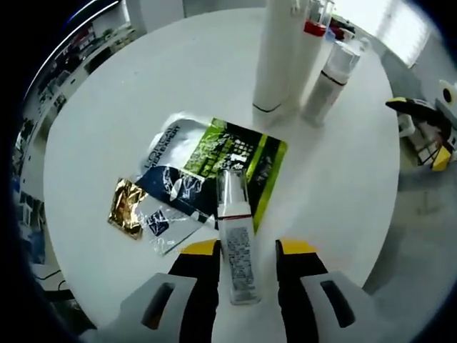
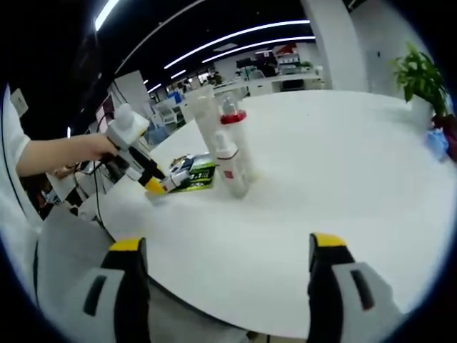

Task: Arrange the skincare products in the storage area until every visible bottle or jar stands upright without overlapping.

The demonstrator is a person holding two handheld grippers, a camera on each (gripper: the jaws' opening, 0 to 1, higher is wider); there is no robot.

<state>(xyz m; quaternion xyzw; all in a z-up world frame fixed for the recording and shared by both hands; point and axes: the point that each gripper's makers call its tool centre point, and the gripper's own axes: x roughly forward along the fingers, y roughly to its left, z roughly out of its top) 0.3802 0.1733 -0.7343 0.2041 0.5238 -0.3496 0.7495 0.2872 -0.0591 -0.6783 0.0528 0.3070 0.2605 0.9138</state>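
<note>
Left tool [image 1: 246, 268] jaws straddling small bottle [image 1: 236, 246] lying flat beside sachets [image 1: 207, 168], near upright tubes [image 1: 282, 57] on counter [image 1: 343, 186]. Can't tell if clamped. Next up: grip, stand it by tubes. Right tool [image 2: 228, 275] spread wide, empty.

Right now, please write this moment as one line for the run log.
left tool: around lying small bottle, grip cannot tell | right tool: open, holding nothing | upright bottles: standing | sachets: flat on table
</note>
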